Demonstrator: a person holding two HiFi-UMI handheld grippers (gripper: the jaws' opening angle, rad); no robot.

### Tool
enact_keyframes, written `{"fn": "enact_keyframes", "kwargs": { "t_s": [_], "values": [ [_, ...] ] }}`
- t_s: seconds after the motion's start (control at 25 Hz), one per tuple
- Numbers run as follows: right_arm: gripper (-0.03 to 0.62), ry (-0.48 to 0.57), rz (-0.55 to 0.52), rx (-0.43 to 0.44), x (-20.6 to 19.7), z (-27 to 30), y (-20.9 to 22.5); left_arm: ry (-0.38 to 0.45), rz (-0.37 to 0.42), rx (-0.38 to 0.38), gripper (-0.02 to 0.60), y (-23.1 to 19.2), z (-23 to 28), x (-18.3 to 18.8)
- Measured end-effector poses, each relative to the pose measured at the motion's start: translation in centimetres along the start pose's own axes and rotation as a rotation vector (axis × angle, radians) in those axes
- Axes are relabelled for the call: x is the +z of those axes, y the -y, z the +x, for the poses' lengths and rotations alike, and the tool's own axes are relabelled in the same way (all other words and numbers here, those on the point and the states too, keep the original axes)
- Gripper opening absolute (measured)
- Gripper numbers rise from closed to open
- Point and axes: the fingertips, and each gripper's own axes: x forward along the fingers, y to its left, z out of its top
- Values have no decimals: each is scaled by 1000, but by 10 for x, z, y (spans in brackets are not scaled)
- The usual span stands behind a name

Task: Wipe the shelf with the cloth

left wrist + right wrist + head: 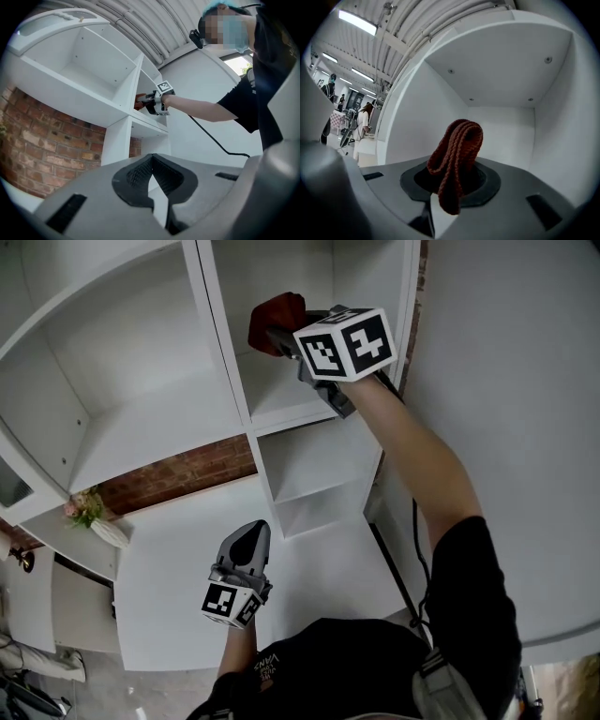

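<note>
Left gripper (251, 538) is hanging closed, empty. Right gripper (284, 337) is pinching the red cloth (275, 315) inside a shelf bay (272, 268); pressing it flat on the board (281, 396) beneath the jaws would likely wipe best.

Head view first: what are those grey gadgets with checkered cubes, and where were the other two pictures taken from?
There is no robot here: a person holds a hand-operated claw in each hand. The head view comes from a camera on the person's head, looking down. Each of the other pictures comes from a camera riding on one claw, looking along its jaws. The right claw is shut on a dark red cloth, raised inside an upper compartment of the white shelf unit. The left claw is shut with nothing in it, held low in front of the unit. The cubes are markers fixed to the claws. A brick wall shows behind the unit.
</note>
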Motion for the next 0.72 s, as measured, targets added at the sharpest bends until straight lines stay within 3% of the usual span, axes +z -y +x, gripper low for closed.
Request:
{"fn": "enact_keyframes", "kwargs": {
  "t_s": [0.28,0.52,0.72],
  "values": [
    [92,-196,16,-45,-27,51,18,-7,-34,9,6,-5,-5,-13],
    [92,-268,53,-13,-42,74,10,-48,-55,-6,6,3,-5,-23],
    [94,-320,56,11,-54,88,4,-16,-63,-17,6,10,-1,-17]
  ]
}}
